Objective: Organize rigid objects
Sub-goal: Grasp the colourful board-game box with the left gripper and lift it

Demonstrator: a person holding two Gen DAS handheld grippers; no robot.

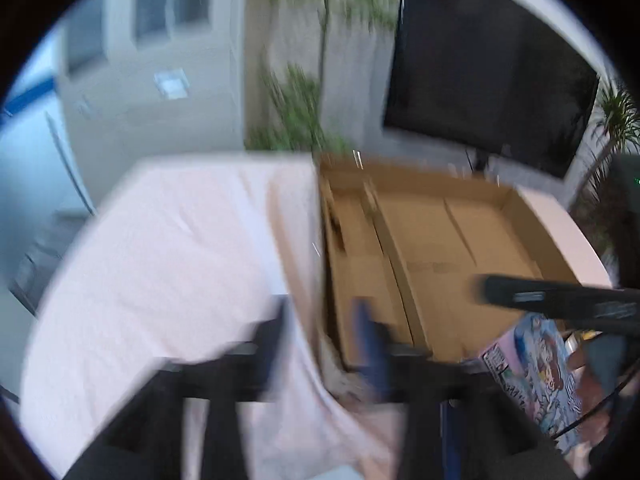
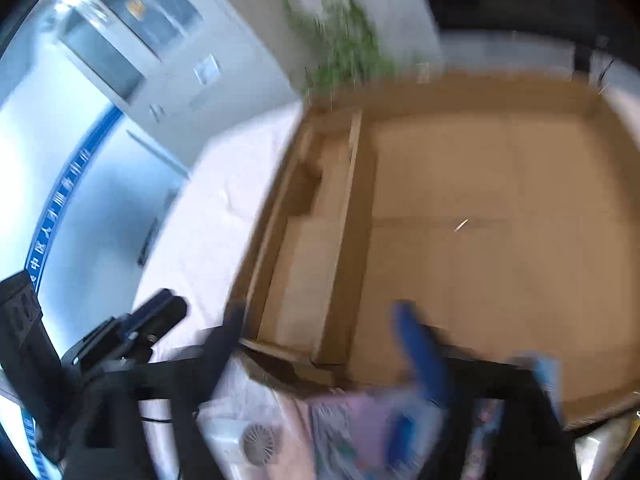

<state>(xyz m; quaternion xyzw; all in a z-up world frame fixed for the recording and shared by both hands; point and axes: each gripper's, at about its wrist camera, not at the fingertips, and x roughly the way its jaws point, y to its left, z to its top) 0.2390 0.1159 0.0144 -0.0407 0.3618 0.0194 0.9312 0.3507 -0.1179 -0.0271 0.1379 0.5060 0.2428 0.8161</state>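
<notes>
left gripper: black fingers apart, nothing between them, poised at the near edge of the shallow brown cardboard tray, likely waiting its turn. right gripper: fingers apart over the tray; blur hides any grip. pastel printed carton: beside the tray's near corner, not yet inside. pale pink cloth-covered table; black screen; leafy plant.

Black hand-held gripper, blue finger pad.
</notes>
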